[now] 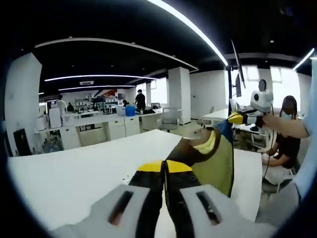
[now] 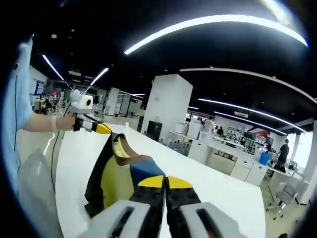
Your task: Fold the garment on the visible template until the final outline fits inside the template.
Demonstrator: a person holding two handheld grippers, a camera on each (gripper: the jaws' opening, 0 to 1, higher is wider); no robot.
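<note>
Garment (image 1: pixel 218 158), yellow-green with dark trim, hangs stretched above the white table (image 1: pixel 74 173) toward 1 o'clock, both grippers, left (image 1: pixel 165 168) and right (image 2: pixel 166 182), clamped on its edges.

Left gripper (image 1: pixel 165 171) is raised, its yellow-tipped jaws pressed together on the garment (image 1: pixel 218 158). Right gripper (image 2: pixel 166 186) is up too, jaws pinched tight on the same cloth. A bare forearm (image 2: pixel 42 122) reaches out behind the left one.
</note>
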